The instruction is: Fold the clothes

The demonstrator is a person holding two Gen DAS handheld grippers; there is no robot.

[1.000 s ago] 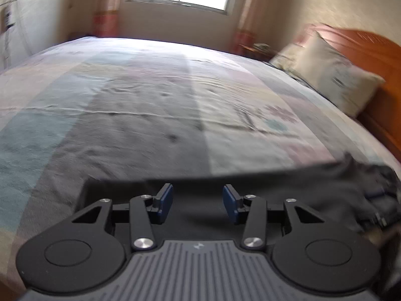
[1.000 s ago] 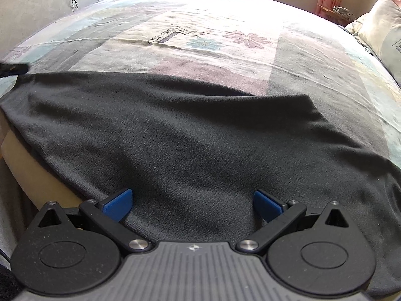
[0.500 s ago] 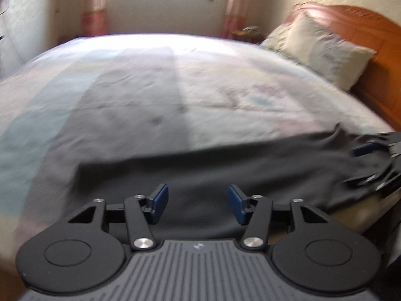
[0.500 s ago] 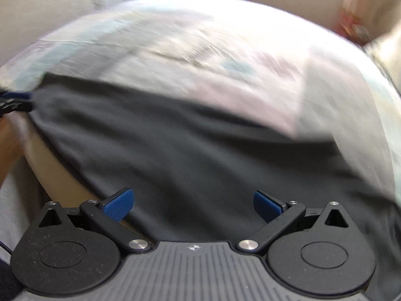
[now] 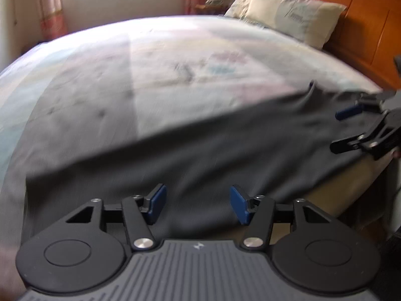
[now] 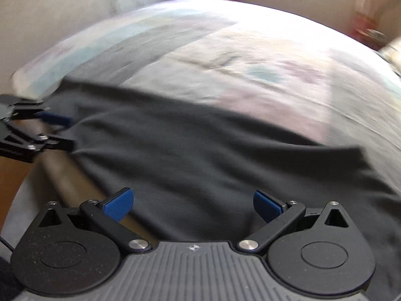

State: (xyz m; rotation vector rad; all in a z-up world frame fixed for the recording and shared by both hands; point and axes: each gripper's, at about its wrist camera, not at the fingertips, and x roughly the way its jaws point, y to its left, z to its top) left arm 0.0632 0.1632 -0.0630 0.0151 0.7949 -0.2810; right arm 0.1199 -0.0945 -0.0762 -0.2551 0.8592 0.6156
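Dark garment (image 5: 200, 150) flat on bed (image 5: 150, 62), both grippers' fingers apart, left opening, headboard (image 5: 363, 25) left-view only

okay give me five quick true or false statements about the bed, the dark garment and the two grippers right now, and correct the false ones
1. A dark garment lies spread along the near edge of the bed. True.
2. The right gripper is shut tight on the cloth. False: its blue pads stand wide apart over the garment and press on nothing.
3. The left gripper has a folded towel clamped between its pads. False: its jaws are opening, with only the flat dark garment lying below the gap.
4. A pillow rests against the wooden headboard. True.
5. The garment is bright red. False: it is dark grey to black.
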